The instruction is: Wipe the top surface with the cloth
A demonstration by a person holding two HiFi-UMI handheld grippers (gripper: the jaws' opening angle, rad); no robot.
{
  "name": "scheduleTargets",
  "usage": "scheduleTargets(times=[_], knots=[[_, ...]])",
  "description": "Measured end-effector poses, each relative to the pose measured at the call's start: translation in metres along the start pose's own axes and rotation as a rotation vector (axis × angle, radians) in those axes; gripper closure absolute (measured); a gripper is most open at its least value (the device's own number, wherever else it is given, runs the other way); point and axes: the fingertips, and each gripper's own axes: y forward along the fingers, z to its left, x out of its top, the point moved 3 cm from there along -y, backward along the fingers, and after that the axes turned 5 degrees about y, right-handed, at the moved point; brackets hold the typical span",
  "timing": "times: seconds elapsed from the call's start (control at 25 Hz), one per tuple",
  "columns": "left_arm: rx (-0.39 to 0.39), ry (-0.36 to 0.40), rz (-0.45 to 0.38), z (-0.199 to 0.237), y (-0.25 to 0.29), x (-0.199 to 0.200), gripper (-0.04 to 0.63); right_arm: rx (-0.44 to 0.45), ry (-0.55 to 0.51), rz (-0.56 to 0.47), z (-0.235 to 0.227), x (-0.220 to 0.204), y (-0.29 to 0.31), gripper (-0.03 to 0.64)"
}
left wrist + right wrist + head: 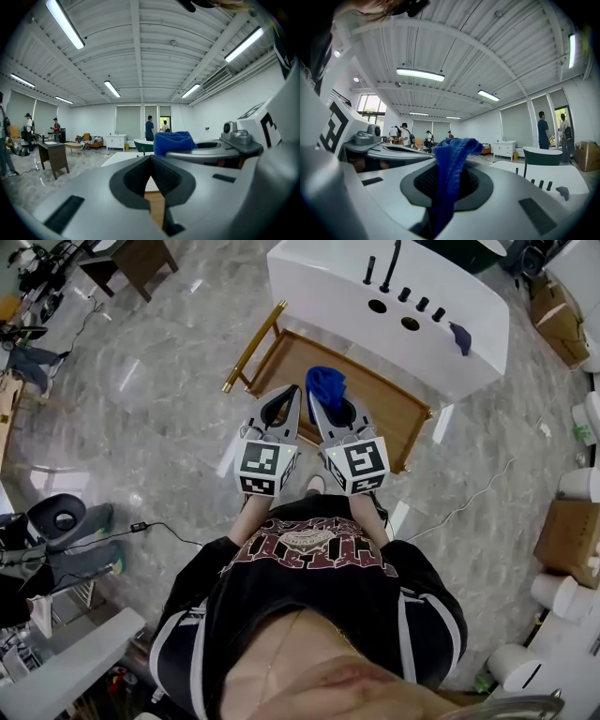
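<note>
— Clamping down with the right gripper [445, 183], squeezing nearly shut on a fold of the blue cloth [454, 150] and leaving a bunched wad poking up past the tips at frame centre.

— And keeping nothing in the left gripper [150, 161]? Pressing its tips together, just beside the other?

— Exactly. Holding both over the wooden side table [389, 413], mid-frame in the head view, and seemingly not touching its top yet.

— Judging the cloth as soft, light and floppy, then. Probably dragging and folding under itself rather than sliding flat.

— Likely. Pinching it low on one fold like this, with a loose wad free for pressing down. Possibly needing a deeper bite against slipping out under friction.

— Worrying about the wood?

— Not much. Looking hard and smooth, so probably wiping easily. Watching instead for hard tips scraping wherever the wad is thinning.

— Waiting on the first stroke, by the look of it.
</note>
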Motion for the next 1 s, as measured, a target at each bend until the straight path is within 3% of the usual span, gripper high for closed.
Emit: scheduleTargets(times=[0.4,0.68,1.0], knots=[[0.012,-0.009,0.015,-0.007,0.045,-0.007,0.549,-0.005,0.014,0.022,-0.05,-0.011,0.01,0.558],[-0.001,-0.022,0.016,0.017,0.071,-0.01,0.549,-0.036,0.023,0.036,-0.064,-0.014,0.037,0.558],[-0.068,-0.027,-0.004,0.058,0.114,-0.009,0.549,-0.11,0.022,0.043,-0.082,-0.015,0.084,0.558]])
